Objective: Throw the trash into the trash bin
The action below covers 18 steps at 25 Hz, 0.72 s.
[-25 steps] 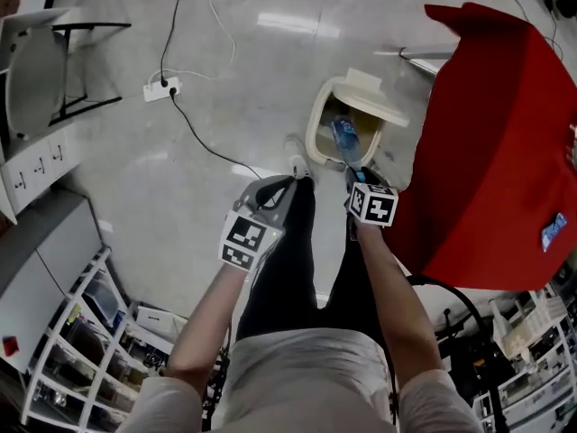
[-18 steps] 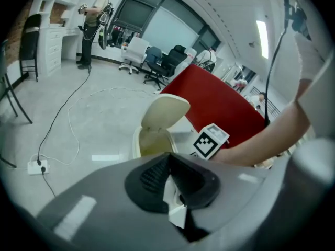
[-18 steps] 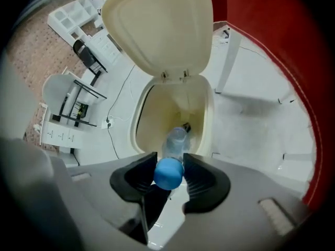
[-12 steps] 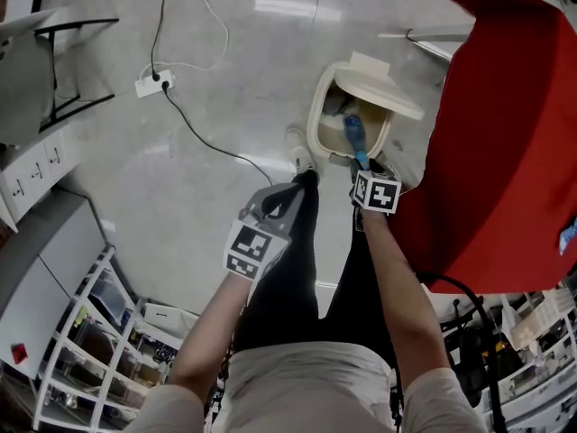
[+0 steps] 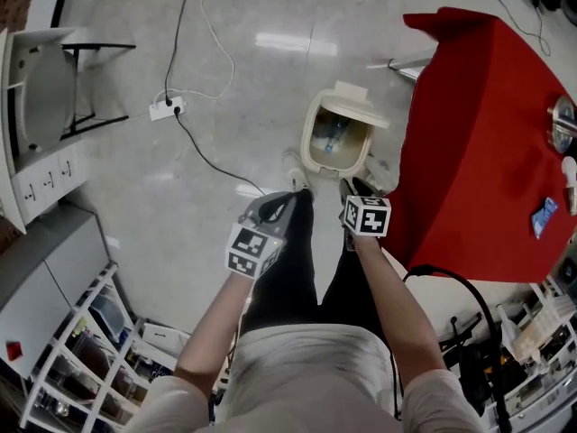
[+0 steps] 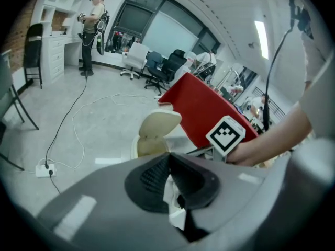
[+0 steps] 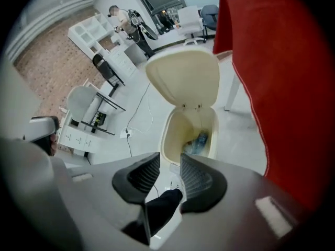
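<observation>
Cream plastic bin [image 5: 309, 142], oval, lid [image 5: 359, 105] up; clear bottle [image 5: 335, 135] inside.

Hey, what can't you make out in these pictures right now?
Trash bin bottom, head view: only a bottle shows; the bin's walls hide the rest.
Small items on the red table, head view: too small, partly cut off by the right edge.
Shelf contents, head view, lower left: blurred and too small.

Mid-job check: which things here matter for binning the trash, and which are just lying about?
Job:
trash bin
its raised lid
plastic bottle already inside

Lying about:
power strip
red table cover
chair
white shelf rack
</observation>
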Each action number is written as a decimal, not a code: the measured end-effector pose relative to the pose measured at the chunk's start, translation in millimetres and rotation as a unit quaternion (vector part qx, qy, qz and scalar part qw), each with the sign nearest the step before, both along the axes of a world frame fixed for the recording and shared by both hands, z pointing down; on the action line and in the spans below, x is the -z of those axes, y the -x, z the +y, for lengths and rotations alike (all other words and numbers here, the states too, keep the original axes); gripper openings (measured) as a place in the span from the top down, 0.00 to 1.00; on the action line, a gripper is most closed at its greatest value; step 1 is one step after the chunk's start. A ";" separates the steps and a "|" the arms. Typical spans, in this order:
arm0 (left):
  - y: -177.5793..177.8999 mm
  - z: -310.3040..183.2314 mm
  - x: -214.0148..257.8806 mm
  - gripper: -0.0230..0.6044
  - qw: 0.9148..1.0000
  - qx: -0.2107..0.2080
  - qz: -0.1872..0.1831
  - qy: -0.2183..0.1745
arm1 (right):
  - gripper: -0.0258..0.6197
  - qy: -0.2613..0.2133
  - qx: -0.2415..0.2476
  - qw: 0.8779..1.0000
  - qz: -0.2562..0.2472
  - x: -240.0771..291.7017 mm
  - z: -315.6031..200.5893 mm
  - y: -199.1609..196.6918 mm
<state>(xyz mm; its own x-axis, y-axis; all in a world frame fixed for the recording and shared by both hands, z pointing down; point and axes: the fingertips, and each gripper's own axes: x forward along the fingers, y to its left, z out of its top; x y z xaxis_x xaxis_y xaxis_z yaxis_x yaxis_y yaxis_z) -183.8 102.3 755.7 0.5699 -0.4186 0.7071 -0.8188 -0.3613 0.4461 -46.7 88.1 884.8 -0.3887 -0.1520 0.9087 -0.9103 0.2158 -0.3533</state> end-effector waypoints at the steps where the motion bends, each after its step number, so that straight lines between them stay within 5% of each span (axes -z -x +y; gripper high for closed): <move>1: -1.8 -2.8 11.0 0.96 1.000 0.001 0.000 -0.004 | 0.78 -0.012 0.003 1.000 -0.005 16.5 -3.3 0.3; 7: -22.1 -13.1 87.5 0.96 0.999 -0.015 0.005 -0.034 | 0.92 -0.101 0.032 0.994 -0.027 123.3 -14.6 -10.1; 18: -64.4 -14.7 179.6 0.96 0.995 -0.064 0.019 -0.074 | 0.96 -0.196 0.018 0.977 -0.087 257.8 -22.8 -52.7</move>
<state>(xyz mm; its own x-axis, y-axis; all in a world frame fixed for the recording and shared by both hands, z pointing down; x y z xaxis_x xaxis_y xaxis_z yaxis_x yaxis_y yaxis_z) -119.4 87.7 576.1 0.6509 -0.4388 0.6195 -0.7452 -0.5252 0.4109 6.0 65.4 626.9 -0.5435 -0.4583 0.7033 -0.8332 0.3966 -0.3854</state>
